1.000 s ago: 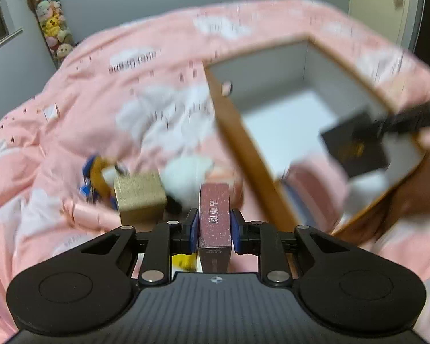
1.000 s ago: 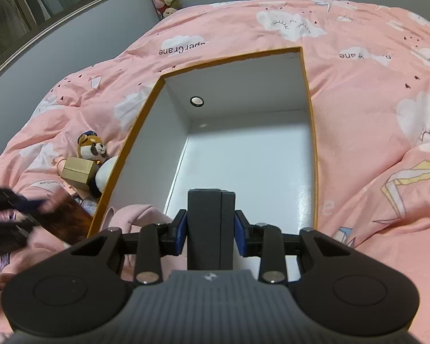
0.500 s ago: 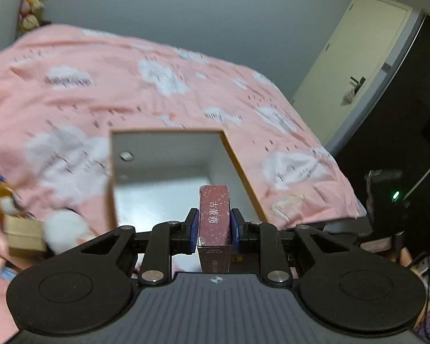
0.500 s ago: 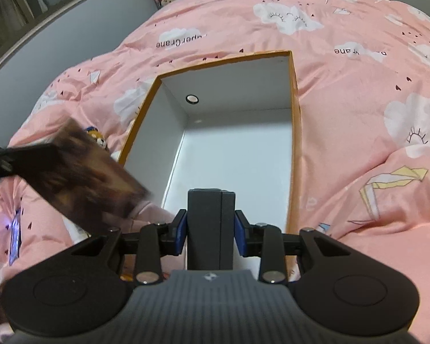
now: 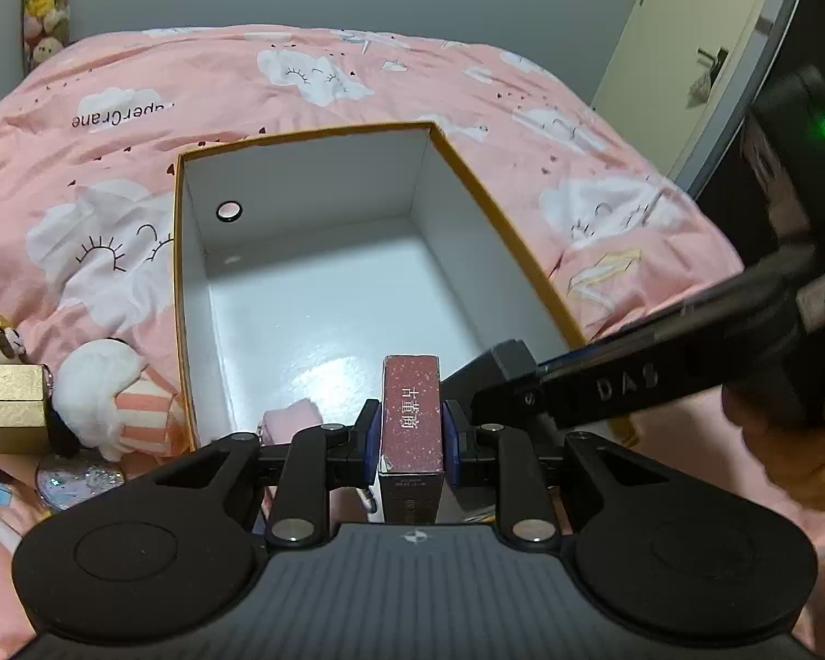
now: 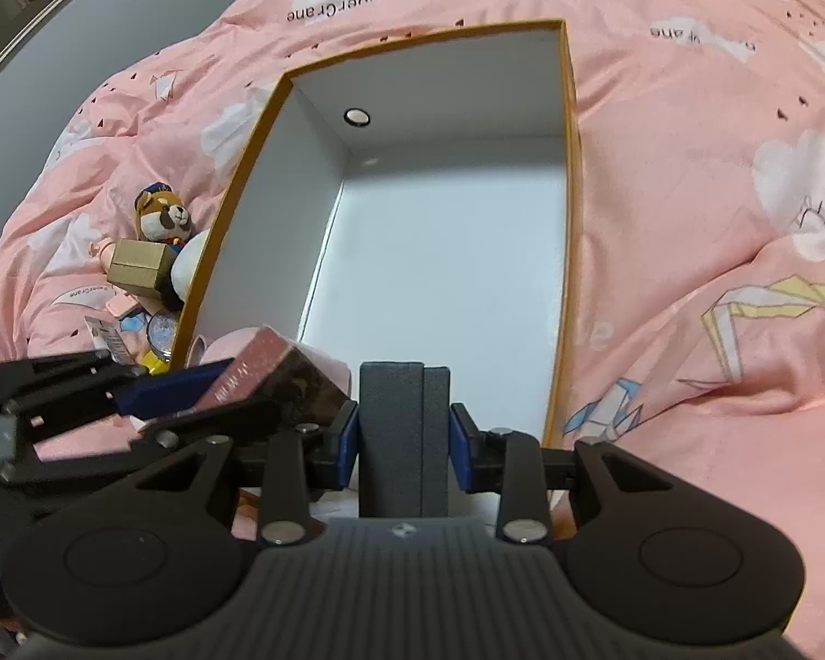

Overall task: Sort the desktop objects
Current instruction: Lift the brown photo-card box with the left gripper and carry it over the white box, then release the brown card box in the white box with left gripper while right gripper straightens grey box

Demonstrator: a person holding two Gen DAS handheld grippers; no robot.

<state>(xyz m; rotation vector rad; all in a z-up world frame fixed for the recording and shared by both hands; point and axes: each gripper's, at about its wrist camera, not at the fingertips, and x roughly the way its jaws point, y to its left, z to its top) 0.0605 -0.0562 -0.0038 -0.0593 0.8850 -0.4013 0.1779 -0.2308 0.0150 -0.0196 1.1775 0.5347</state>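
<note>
The left gripper (image 5: 411, 434) clamps a maroon speckled box (image 5: 412, 412) over the white, orange-rimmed cardboard box (image 5: 302, 308). The right gripper (image 6: 403, 440) clamps a dark grey case (image 6: 403, 434). Only the left view shows the person's hand (image 5: 803, 440).

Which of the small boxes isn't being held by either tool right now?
The gold cardboard box, lying beside the plush dog; the maroon and dark grey boxes are both clamped.
</note>
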